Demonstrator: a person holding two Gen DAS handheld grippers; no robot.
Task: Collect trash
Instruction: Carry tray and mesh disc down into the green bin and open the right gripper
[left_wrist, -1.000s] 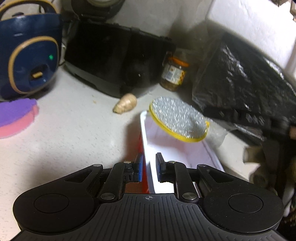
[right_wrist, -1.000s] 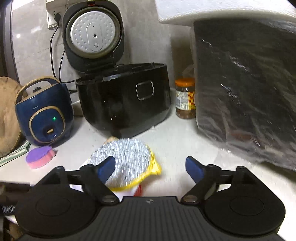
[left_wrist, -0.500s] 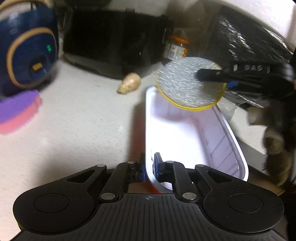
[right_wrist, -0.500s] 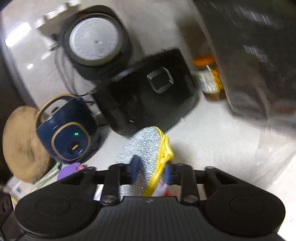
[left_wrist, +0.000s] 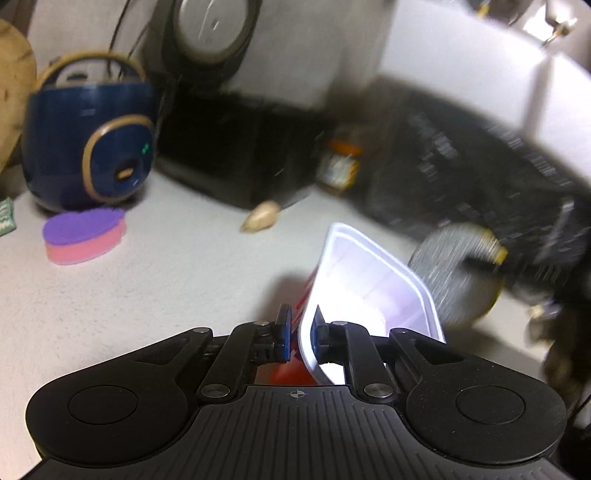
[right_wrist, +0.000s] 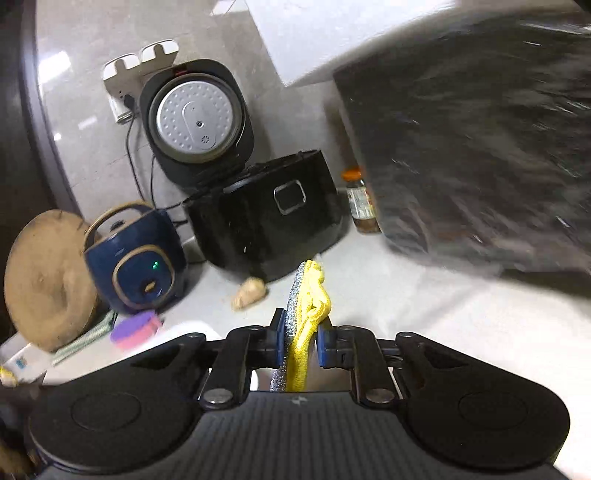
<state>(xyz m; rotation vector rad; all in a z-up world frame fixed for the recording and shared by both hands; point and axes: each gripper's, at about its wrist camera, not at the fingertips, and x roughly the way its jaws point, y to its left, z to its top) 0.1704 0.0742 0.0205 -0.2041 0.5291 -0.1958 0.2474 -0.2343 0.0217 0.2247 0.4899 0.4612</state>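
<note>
My right tool (right_wrist: 298, 341) is clamped on the round scouring pad (right_wrist: 303, 314), glittery grey with a yellow cloth backing, held edge-up above the table (right_wrist: 424, 314). My left tool (left_wrist: 300, 338) pinches the white tray's (left_wrist: 369, 280) rim. The jar's (right_wrist: 360, 201) label is unreadable.

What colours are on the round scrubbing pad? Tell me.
The scrubbing pad has a speckled silver face and a yellow backing, clearest in the right wrist view.

A pale speckled stone counter (left_wrist: 110, 302) carries a navy rice cooker (left_wrist: 92, 147), black open-lidded cooker (right_wrist: 266, 218), purple-pink sponge (left_wrist: 83, 236), ginger root (left_wrist: 260, 218) and orange-capped jar (right_wrist: 360, 201) toward its back edge.
</note>
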